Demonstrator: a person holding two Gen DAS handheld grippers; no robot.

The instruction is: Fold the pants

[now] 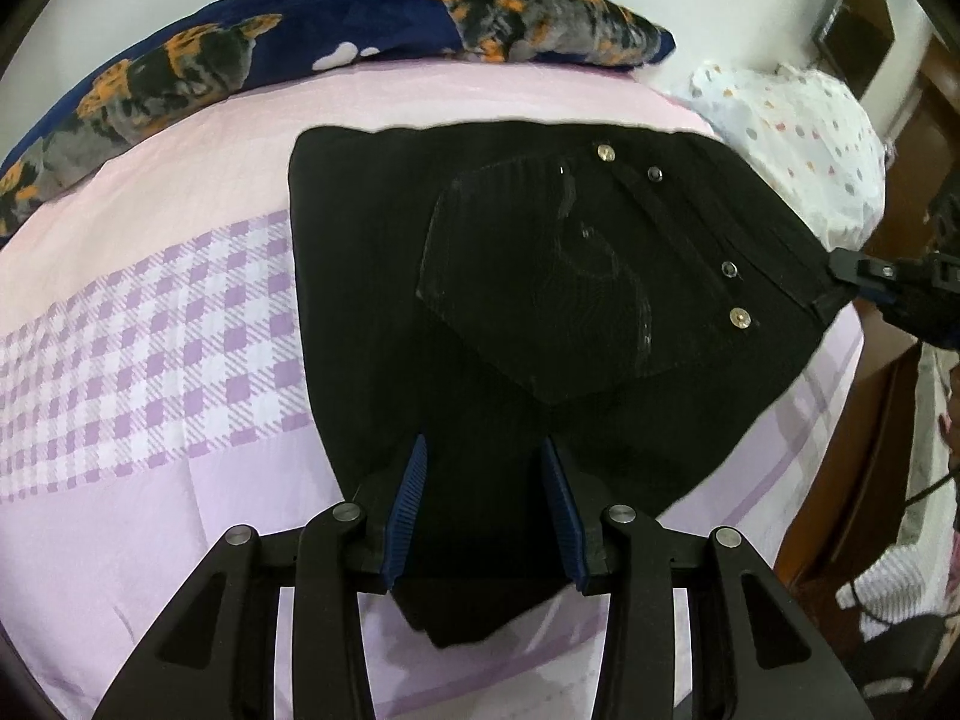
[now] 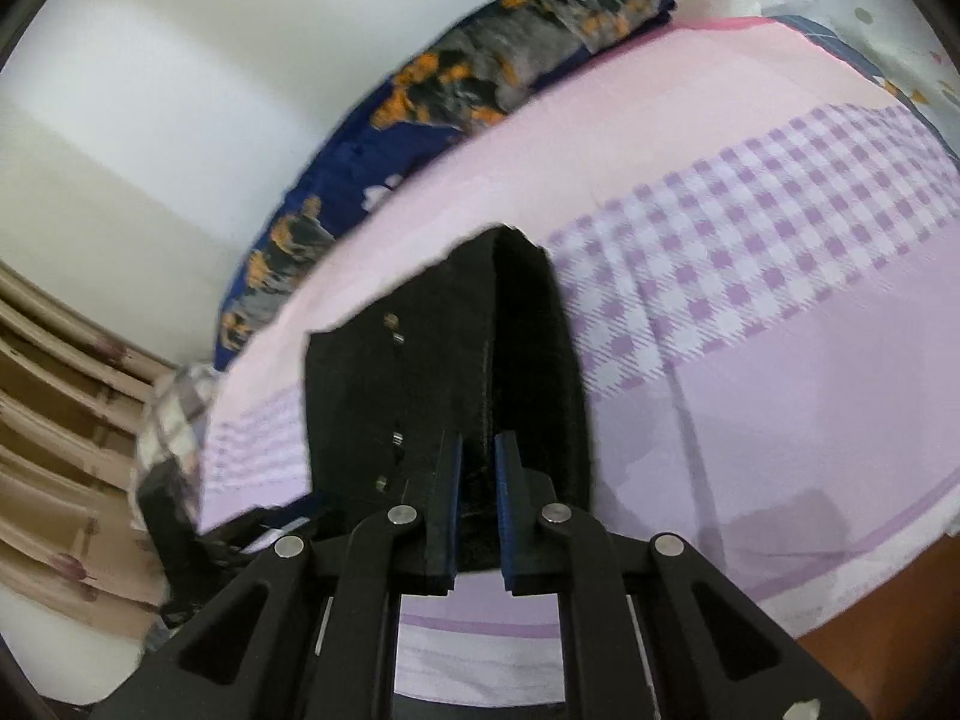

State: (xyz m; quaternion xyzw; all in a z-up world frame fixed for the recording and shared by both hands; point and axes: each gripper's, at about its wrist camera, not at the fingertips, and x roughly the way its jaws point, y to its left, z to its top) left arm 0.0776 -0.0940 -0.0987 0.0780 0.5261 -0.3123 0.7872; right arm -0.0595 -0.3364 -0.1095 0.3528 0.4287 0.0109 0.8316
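Black pants (image 1: 540, 312) lie folded on the pink and purple bed sheet (image 1: 180, 330), back pocket and metal rivets facing up. My left gripper (image 1: 485, 456) is open, its blue-padded fingers (image 1: 411, 498) straddling the lower edge of the pants. My right gripper (image 2: 478, 450) is shut on the waistband corner of the pants (image 2: 444, 372). It also shows in the left wrist view (image 1: 840, 285) at the right edge of the pants, pinching the waistband.
A navy blanket (image 1: 300, 42) with orange and grey print lies along the far side against the white wall. A white dotted pillow (image 1: 798, 138) sits at the bed's far right. A wooden bed frame (image 1: 852, 480) borders the right edge. Beige curtains (image 2: 54, 420) hang at left.
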